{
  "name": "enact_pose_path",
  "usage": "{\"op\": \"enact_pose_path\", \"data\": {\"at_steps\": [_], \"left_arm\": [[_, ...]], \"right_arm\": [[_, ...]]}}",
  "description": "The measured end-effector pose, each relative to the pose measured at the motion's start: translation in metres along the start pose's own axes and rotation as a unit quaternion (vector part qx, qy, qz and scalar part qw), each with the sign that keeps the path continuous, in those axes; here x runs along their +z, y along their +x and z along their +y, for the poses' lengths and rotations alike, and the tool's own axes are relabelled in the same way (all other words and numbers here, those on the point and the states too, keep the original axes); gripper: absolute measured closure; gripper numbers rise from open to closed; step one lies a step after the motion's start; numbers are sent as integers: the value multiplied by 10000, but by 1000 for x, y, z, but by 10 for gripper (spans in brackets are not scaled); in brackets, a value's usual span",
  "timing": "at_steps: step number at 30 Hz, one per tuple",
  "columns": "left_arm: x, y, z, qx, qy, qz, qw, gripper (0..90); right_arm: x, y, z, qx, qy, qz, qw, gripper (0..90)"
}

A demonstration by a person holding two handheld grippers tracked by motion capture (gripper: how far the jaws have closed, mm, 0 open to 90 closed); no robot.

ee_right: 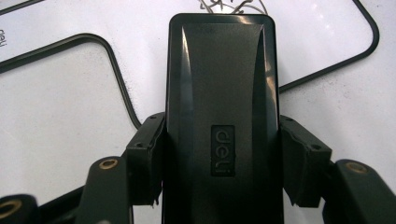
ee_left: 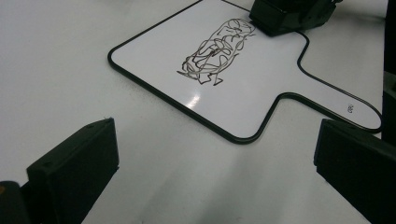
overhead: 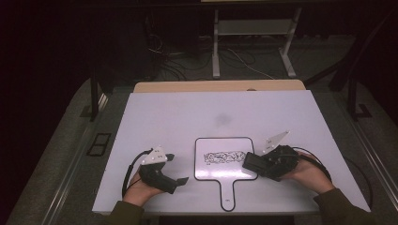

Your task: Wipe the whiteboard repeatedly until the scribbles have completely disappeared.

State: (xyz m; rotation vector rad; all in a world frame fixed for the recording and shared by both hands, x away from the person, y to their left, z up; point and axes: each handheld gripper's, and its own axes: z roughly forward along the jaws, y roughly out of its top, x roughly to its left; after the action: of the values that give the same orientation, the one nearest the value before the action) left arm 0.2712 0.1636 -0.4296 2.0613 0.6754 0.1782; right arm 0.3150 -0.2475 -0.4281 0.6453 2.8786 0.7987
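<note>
A paddle-shaped whiteboard (overhead: 225,176) lies flat on the white table (overhead: 178,117), handle toward the person, a black scribble (overhead: 224,157) at its middle. The right gripper (overhead: 256,163) has its fingers (ee_right: 144,158) clamped on a black eraser (ee_right: 223,116), whose front end rests on the board just beside the scribble, apparently placed to wipe it. The left gripper (overhead: 176,169) rests on the table left of the board, fingers (ee_left: 74,172) wide apart and empty, probably in reserve.

White table (overhead: 178,117); dim room; grey floor (overhead: 56,154); cables (overhead: 187,61); white frame legs (overhead: 216,47)
</note>
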Motion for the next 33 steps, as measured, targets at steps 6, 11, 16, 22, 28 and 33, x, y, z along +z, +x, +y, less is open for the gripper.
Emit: {"op": "enact_pose_path", "data": {"at_steps": [6, 11, 16, 22, 28, 33], "left_arm": [[0, 0, 0, -1, 0, -10, 10000, 0], [0, 0, 0, 5, 4, -34, 10000, 0], [1, 0, -1, 26, -2, -53, 10000, 0], [1, 0, -1, 22, -19, -69, 10000, 0], [2, 0, -1, 34, -10, -55, 10000, 0], [2, 0, -1, 32, -10, -67, 10000, 0]], "right_arm": [[-2, -2, 0, 118, -15, 49, 9999, 388], [-5, -2, 1, 186, -51, 49, 9998, 388], [-10, -4, 2, 240, -129, 6, 9996, 388], [-14, -5, 4, 333, -187, -25, 9993, 388], [-18, -8, 10, 359, -267, -64, 9990, 388], [-18, -9, 18, 492, -312, -16, 9983, 388]]}}
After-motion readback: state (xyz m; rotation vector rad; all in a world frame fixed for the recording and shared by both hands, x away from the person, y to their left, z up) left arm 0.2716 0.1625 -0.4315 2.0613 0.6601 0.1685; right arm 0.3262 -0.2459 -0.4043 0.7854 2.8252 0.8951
